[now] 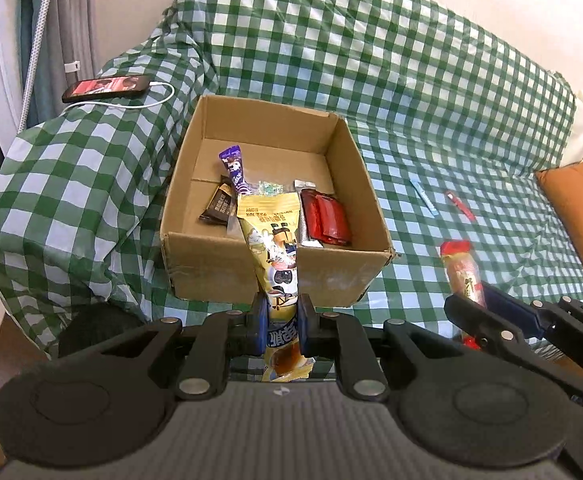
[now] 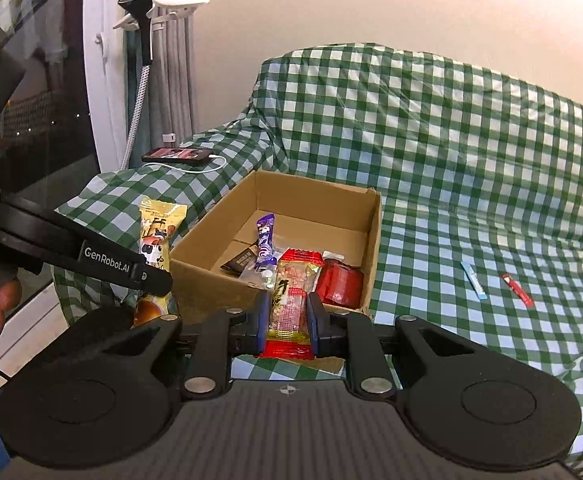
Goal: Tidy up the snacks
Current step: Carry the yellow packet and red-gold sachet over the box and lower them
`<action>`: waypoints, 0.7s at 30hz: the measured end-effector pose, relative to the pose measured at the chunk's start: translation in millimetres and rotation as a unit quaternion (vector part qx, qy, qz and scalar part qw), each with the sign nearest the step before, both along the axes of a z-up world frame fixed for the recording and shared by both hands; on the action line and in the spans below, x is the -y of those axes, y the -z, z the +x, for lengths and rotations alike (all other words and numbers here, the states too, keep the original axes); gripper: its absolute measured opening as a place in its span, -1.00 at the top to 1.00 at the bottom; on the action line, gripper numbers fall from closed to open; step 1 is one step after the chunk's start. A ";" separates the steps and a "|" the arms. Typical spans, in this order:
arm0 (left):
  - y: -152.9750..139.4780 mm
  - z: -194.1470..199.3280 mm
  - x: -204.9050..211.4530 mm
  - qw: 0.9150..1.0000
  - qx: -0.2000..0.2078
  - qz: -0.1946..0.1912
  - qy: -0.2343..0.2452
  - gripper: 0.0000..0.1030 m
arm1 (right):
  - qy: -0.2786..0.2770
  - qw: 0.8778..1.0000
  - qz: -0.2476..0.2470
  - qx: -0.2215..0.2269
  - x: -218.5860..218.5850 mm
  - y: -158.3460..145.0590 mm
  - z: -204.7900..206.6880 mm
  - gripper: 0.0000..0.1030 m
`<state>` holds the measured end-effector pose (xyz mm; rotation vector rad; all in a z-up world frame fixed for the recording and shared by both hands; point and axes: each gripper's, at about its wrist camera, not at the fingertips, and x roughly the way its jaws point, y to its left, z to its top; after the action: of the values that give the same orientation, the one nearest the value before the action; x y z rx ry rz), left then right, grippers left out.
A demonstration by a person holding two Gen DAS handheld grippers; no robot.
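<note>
- The yellow snack packet (image 1: 277,256) is clamped between the jaws of the left gripper (image 1: 282,322), standing upright in front of the near wall of the cardboard box (image 1: 211,268), on the checked sofa cover (image 1: 431,92).
- The red-ended snack bar (image 2: 291,304) is pinched the same way in the right gripper (image 2: 288,322), also just short of the box's near edge.
- The step in hand looks like dropping both into the box. To do it well, each gripper should carry its packet over the near wall before the jaws part, one after the other so the two tools do not knock together.
- Already in the box lie a purple wrapper (image 1: 233,170), a dark bar (image 1: 217,204) and a red pack (image 1: 325,218); its far half is bare and would take the new packets best.
- A blue sachet (image 1: 423,196) and a red sachet (image 1: 459,206) lie on the cover, well apart from the box, not yet gathered.
- A phone (image 1: 105,87) on its white cable sits on the armrest beyond the box, out of the way; an orange cushion (image 1: 579,216) lies at the far side.
</note>
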<state>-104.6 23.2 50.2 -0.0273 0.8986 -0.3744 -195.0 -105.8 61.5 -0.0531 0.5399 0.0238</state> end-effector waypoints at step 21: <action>0.6 0.6 -6.0 1.000 -0.004 -0.006 -0.002 0.69 | -0.015 1.000 -0.015 -0.007 -7.2 4.2 6.6 0.59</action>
<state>-104.0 29.2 49.6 -0.0415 0.9032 -0.3752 -188.4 -98.6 57.3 -0.0899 0.5543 0.0451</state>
